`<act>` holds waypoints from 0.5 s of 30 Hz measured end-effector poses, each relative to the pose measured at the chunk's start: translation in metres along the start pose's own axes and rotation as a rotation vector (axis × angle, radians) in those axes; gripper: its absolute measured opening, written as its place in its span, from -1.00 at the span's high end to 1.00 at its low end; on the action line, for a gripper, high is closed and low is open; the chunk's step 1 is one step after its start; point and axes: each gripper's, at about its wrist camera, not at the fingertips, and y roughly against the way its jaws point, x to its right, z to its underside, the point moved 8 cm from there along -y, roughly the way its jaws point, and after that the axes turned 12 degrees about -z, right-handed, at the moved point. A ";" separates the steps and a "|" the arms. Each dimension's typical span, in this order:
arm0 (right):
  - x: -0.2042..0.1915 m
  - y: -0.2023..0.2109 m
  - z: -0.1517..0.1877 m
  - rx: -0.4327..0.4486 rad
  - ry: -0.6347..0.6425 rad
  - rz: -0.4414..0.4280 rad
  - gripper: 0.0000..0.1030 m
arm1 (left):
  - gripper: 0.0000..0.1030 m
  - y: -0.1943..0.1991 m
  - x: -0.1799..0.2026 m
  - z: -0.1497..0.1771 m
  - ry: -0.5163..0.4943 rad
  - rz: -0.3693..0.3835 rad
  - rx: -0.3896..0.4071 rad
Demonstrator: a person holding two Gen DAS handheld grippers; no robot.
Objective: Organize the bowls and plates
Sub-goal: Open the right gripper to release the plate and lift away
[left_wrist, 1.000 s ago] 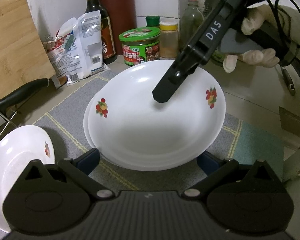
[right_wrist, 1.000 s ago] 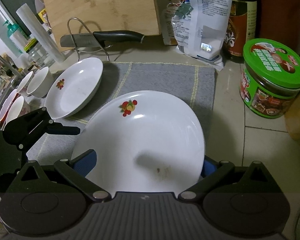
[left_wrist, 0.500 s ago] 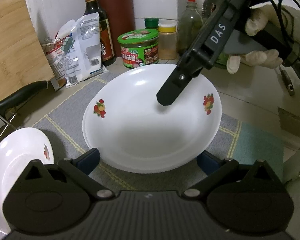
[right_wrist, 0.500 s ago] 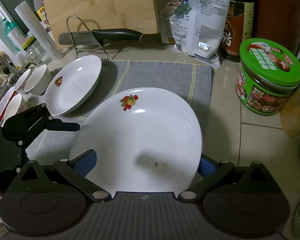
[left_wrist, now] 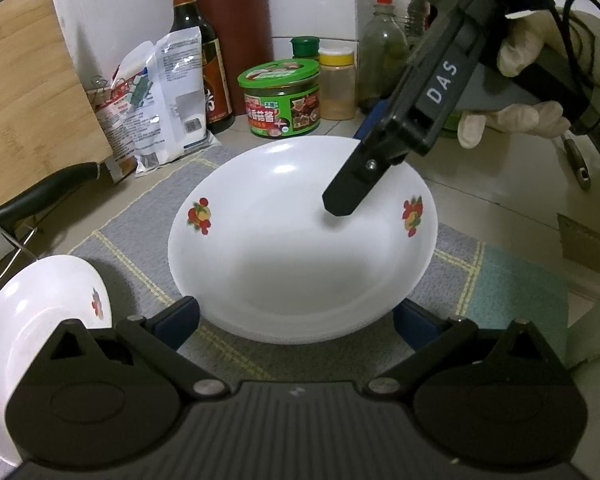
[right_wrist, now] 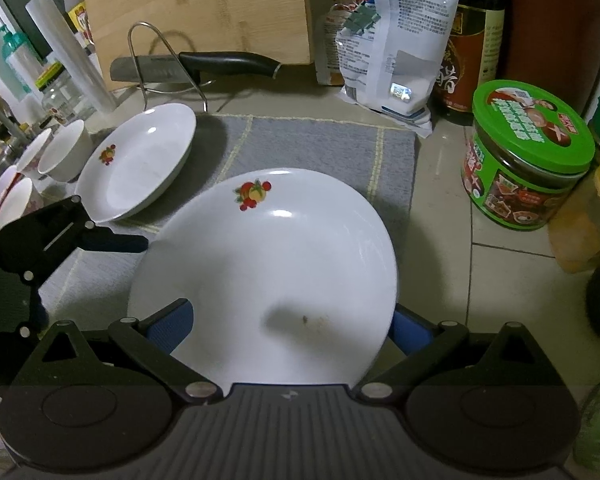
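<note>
At the far left of the bench (right_wrist: 440, 184), small white bowls (right_wrist: 62, 150) stood clustered beside a white plate (right_wrist: 138, 162) with a fruit motif, its rim propped on the edge of a grey mat (right_wrist: 312, 140). Behind them a black-handled knife (right_wrist: 220, 60) lay across a wire rack in front of a wooden cutting board (right_wrist: 196, 8). At centre, a larger fruit-patterned plate (left_wrist: 300, 240) sat on the mat, seated on at least one more plate beneath it. The left tool (left_wrist: 296, 320) was spread wide, its blue-padded fingers (left_wrist: 178, 320) flanking the plate's near rim, gripping nothing. The right tool (right_wrist: 290, 330) was likewise spread, its pads either side of the same plate; one black finger (left_wrist: 350, 192) hovered over the plate's inside. Whether it touched the plate cannot be told. Further right stood a white packet (right_wrist: 396, 40), a dark sauce bottle (right_wrist: 472, 40) and a green-lidded jar (right_wrist: 528, 152). A gloved hand (left_wrist: 516, 116) held the right tool's handle.
</note>
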 end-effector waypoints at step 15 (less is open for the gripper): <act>-0.037 0.016 -0.010 0.151 0.188 0.122 -1.00 | -0.99 0.043 -0.028 0.004 0.177 -0.178 0.041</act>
